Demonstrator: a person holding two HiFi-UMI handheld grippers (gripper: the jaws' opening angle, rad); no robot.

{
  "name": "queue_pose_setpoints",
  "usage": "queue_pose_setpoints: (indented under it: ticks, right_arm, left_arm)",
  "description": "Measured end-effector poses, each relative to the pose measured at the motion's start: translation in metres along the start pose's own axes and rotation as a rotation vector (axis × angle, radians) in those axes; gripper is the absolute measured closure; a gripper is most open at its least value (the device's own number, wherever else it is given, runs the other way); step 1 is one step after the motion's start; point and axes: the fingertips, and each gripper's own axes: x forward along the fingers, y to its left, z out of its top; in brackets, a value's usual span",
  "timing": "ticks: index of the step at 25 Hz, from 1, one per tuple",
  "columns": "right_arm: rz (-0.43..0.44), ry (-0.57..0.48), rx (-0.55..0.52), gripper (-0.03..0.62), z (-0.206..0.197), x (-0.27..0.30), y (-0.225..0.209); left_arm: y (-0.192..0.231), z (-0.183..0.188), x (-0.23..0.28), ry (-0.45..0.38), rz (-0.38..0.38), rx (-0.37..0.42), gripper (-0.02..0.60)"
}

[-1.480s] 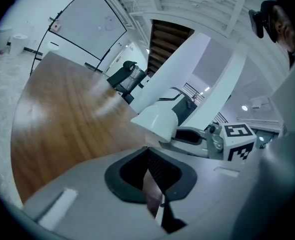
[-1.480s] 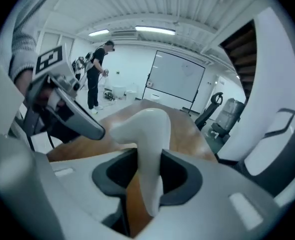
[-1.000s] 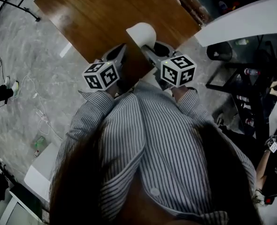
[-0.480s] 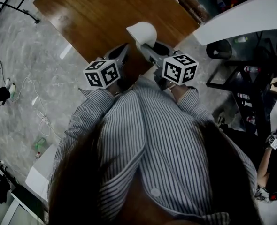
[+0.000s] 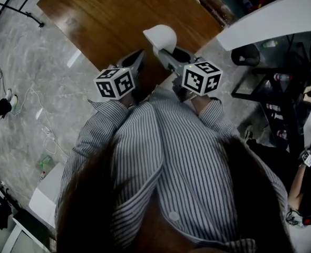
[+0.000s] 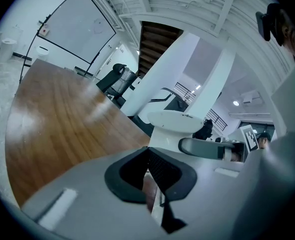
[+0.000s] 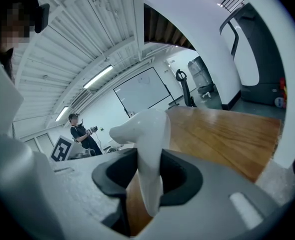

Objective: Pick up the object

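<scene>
My right hand-held gripper (image 5: 166, 54) pinches the white object (image 5: 159, 36) by its narrow lower part, over the near edge of the wooden counter (image 5: 113, 15). My left hand-held gripper (image 6: 150, 171) is just beside it, pads pressed together on nothing.

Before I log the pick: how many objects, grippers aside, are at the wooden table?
1. The white object is clamped in the right gripper, over the wooden table's near edge. The person's body may hide others.
</scene>
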Motion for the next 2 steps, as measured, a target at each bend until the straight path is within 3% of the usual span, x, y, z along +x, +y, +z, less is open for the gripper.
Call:
queue_pose_setpoints:
  ticks: [2]
  right_arm:
    - [-0.001, -0.001, 0.000, 0.465, -0.0009, -0.0013, -0.0008]
  left_arm:
    - [-0.0003, -0.0020, 0.0005, 0.002, 0.000, -0.003, 0.578]
